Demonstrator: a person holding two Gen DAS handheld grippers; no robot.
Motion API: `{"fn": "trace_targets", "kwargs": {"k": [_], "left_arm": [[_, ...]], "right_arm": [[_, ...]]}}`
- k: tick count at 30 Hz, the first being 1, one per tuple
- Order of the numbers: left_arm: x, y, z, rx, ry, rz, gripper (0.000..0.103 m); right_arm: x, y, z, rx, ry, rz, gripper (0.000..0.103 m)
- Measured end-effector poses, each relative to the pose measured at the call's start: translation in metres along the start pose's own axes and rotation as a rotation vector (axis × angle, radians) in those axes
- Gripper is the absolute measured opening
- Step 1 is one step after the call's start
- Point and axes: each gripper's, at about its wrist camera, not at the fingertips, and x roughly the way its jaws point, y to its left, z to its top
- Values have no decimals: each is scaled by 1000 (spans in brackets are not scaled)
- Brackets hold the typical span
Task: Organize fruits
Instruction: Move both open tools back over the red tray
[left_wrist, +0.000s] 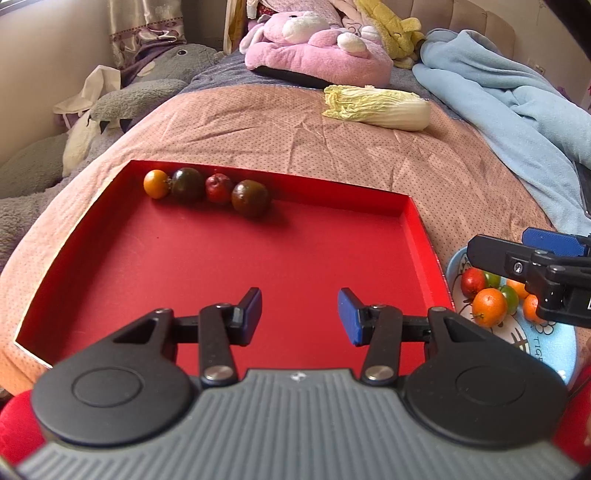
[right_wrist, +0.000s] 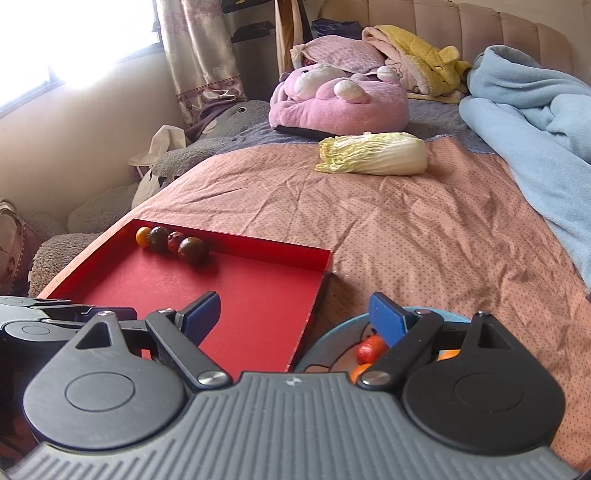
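Red tray (left_wrist: 424, 236) floor bare, fruits (left_wrist: 207, 190) at far wall

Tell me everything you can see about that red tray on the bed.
The red tray is a shallow, square-cornered box, matte like cardboard, with low upright walls. It lies flat on the pinkish dotted bedspread. Four small round fruits sit in a row against its far wall, toward the left corner: one orange, two dark, one red; the rest of its floor is bare. A blue plate of fruit sits by its right edge. Neither claw touches it.
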Motion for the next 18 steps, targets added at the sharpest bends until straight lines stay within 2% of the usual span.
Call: {"fn": "trace_targets", "kwargs": {"k": [7, 13, 18], "left_arm": [[6, 39, 7, -30, -4, 51, 49], [14, 74, 14, -70, 0, 76, 49], [22, 97, 18, -103, 9, 82, 49]], "right_arm": [[42, 45, 20, -40, 37, 65, 87], [91, 82, 36, -63, 91, 114, 77], [135, 102, 41, -79, 145, 119, 69]]}}
